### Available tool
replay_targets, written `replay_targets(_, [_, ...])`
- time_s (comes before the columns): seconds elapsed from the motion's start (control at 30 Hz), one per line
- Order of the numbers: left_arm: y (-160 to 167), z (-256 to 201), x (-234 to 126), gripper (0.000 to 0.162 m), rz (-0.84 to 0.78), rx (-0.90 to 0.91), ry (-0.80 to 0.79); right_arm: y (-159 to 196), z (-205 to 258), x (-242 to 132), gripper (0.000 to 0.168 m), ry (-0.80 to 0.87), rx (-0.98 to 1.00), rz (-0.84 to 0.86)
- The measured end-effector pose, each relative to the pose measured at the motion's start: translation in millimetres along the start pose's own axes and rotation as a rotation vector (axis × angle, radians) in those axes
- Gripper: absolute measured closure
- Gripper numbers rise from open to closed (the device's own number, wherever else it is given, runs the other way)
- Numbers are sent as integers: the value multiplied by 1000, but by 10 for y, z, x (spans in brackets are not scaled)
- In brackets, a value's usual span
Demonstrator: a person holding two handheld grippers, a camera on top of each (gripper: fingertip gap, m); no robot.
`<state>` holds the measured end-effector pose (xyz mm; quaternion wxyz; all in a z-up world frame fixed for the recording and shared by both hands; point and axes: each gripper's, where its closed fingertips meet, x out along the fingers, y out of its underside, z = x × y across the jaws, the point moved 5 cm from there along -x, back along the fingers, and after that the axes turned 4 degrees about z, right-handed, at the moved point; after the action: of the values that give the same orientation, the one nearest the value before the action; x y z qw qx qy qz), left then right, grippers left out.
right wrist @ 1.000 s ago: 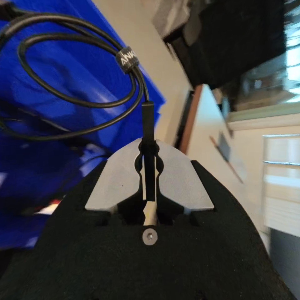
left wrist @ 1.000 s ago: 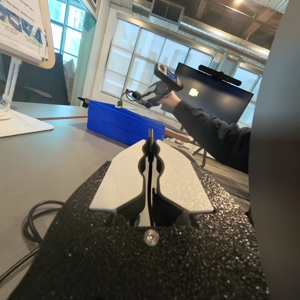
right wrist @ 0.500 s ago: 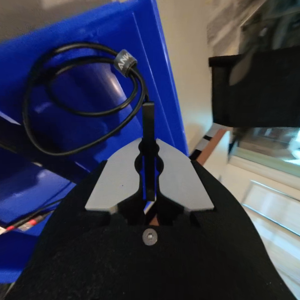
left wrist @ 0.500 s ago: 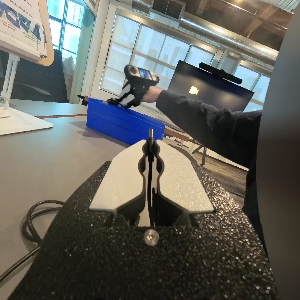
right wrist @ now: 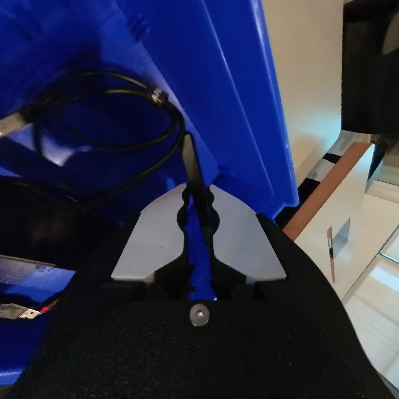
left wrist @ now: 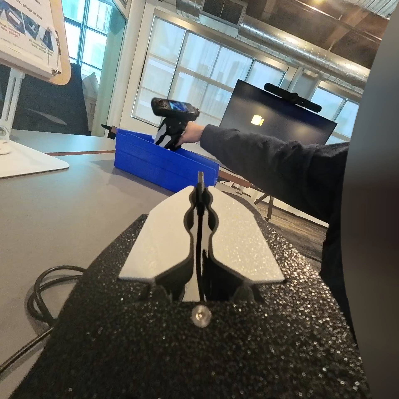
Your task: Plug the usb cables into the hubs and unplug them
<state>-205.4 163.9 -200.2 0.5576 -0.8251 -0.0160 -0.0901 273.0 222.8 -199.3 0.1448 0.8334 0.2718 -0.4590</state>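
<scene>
Right hand-held gripper (right wrist: pixel 197 190) lowered into blue bin (right wrist: pixel 226 86), jaws parting around cable plug (right wrist: pixel 192 159).

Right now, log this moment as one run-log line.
left gripper: shut on USB plug | right gripper: opened, coiled black cable slipping into blue bin | stage: stowing cable

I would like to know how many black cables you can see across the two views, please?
2. One cable is clamped in the left gripper, trailing onto the table. A coiled cable sits in the blue bin at the right gripper. More may be hidden in the bin.
</scene>
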Motion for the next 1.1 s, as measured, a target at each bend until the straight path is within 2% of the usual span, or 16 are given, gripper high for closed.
replay_targets(0.2, [-3, 6, -3, 155, -2, -4, 1, 84, -49, -126, 157, 43, 45, -32])
replay_targets(0.3, [-8, 11, -10, 155, -8, -10, 3, 42, -141, -374, 159, 123, 115, -129])
replay_targets(0.37, [-12, 18, -15, 155, -13, -16, 4, -47, -170, -687, 160, 177, 187, -268])
replay_targets(0.47, [-16, 24, -20, 155, -18, -23, 6, -240, 52, -1306, 157, 162, 258, -565])
replay_targets(0.6, [-21, 30, -26, 155, -24, -31, 10, -505, 926, -2146, 144, -28, 195, -996])
replay_targets(0.67, [-24, 30, -32, 155, -29, -33, 14, -611, 1483, -2392, 141, -135, 117, -1146])
replay_targets(0.73, [-29, 30, -39, 155, -36, -36, 17, -745, 1999, -2453, 136, -210, 38, -1243])
replay_targets(0.87, [-29, 26, -44, 155, -39, -46, 34, -1076, 2680, -2250, 132, -333, -32, -1364])
replay_targets(1.0, [7, -53, -15, 155, 6, -28, 92, -1211, 2997, -2200, 145, -599, 42, -1538])
replay_targets(1.1, [54, -156, 19, 155, 59, 0, 167, -1216, 3057, -2122, 151, -555, 47, -1545])
